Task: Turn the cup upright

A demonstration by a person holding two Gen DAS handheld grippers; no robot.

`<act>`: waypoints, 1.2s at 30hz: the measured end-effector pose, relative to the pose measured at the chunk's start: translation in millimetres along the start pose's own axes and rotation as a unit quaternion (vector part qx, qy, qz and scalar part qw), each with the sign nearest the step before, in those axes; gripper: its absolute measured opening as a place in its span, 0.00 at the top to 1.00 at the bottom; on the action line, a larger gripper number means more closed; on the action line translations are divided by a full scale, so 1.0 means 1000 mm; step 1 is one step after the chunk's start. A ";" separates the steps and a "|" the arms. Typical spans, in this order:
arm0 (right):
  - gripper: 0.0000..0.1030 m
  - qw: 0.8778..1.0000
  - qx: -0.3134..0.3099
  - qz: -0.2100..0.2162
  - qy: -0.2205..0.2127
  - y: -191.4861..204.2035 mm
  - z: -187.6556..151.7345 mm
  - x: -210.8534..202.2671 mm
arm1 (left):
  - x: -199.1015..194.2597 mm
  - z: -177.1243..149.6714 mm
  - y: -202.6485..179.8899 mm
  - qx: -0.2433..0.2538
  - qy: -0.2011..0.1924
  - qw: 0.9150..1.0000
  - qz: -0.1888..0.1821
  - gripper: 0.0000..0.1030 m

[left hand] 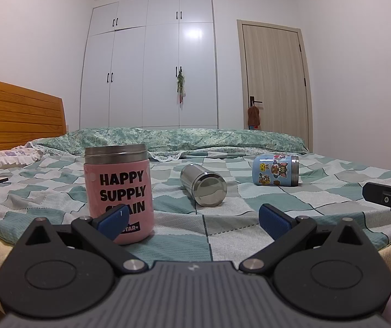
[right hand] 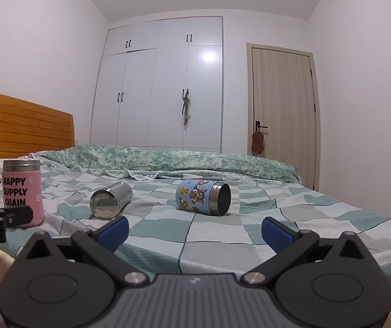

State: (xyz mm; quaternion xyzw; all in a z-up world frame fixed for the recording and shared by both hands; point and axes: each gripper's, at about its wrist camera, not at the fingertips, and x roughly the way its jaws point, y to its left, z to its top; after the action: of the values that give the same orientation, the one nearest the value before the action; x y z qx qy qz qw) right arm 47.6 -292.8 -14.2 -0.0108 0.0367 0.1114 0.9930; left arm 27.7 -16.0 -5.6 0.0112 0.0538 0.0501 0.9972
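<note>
Pink steel cup (left hand: 118, 194) upright; plain steel cup (right hand: 110, 199) and blue cartoon cup (right hand: 203, 196) on sides, latter's empty mouth rightward. Left claw (left hand: 192, 218), right claw (right hand: 195, 231) wide, empty.

Low bedside views (shared bed (left hand: 222, 235))

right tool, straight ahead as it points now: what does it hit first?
Probably the blue cartoon cup, lying on its side just ahead of the open right tool. Depth is unclear; it may skim the checked bedsheet first.
</note>
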 end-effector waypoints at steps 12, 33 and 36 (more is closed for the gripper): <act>0.00 1.000 0.000 0.000 0.000 0.000 0.000 0.000 | 0.000 0.000 0.000 0.000 0.000 1.000 -0.001 0.00; 0.00 1.000 -0.006 0.001 0.001 0.002 0.001 -0.001 | 0.000 0.000 0.001 -0.002 -0.001 1.000 -0.002 0.00; 0.00 1.000 -0.006 0.001 0.000 0.002 0.001 -0.001 | 0.000 0.000 0.001 -0.001 -0.001 1.000 -0.003 0.00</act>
State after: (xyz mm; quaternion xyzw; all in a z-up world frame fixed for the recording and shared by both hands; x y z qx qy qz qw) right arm 46.4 -290.8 -13.2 -0.0171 0.0364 0.1131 0.9928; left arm 28.1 -15.1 -5.5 0.0097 0.0527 0.0476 0.9974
